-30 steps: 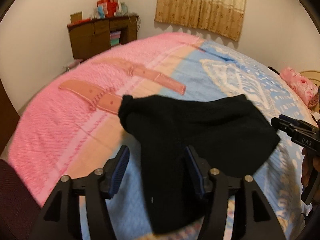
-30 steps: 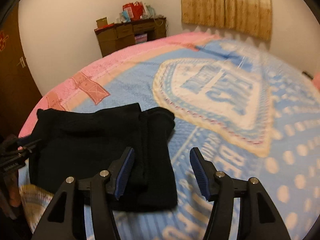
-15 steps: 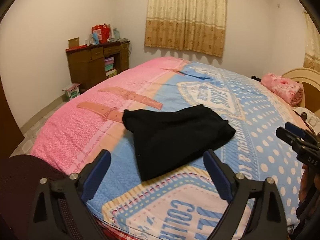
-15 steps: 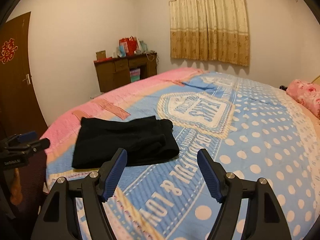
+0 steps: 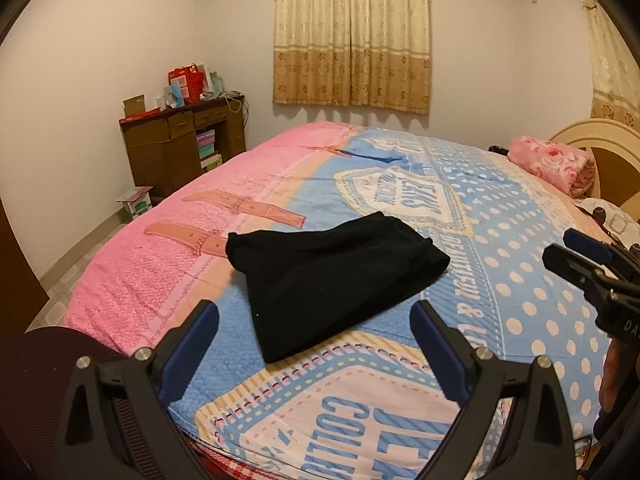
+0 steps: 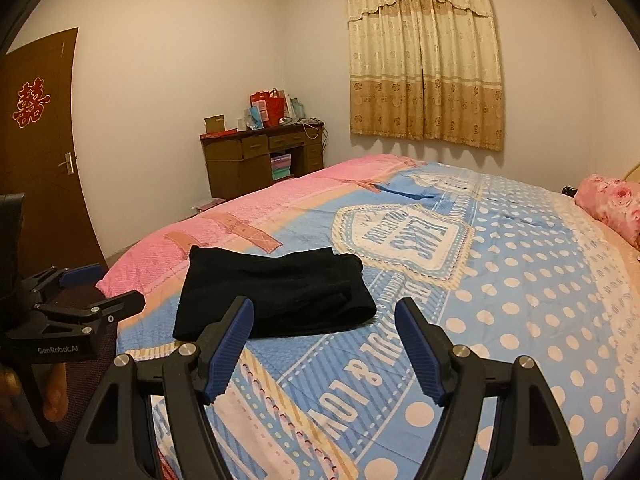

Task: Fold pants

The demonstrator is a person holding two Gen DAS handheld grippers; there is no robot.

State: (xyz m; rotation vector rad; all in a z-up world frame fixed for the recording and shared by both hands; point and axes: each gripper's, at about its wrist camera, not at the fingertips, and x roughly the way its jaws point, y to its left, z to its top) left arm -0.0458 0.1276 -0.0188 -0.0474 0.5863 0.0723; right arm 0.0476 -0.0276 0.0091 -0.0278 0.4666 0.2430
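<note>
The black pants [image 5: 332,276] lie folded in a compact rectangle on the bed, near its front left corner; they also show in the right wrist view [image 6: 276,296]. My left gripper [image 5: 314,328] is open and empty, held back from the pants above the bed's front edge. My right gripper [image 6: 324,328] is open and empty, also drawn back, just short of the pants' near edge. Each gripper shows at the side of the other's view: the right one [image 5: 588,268] and the left one [image 6: 100,292].
The bed [image 5: 520,280] has a pink and blue printed cover. A pink pillow [image 5: 552,164] and headboard [image 5: 600,140] lie at the right. A brown desk [image 5: 180,148] stands by the far wall, a door [image 6: 40,152] at left. A dark chair back [image 5: 36,380] sits lower left.
Both grippers have pulled back and up from the folded pants and opened wider. The pants stay flat on the bed.
</note>
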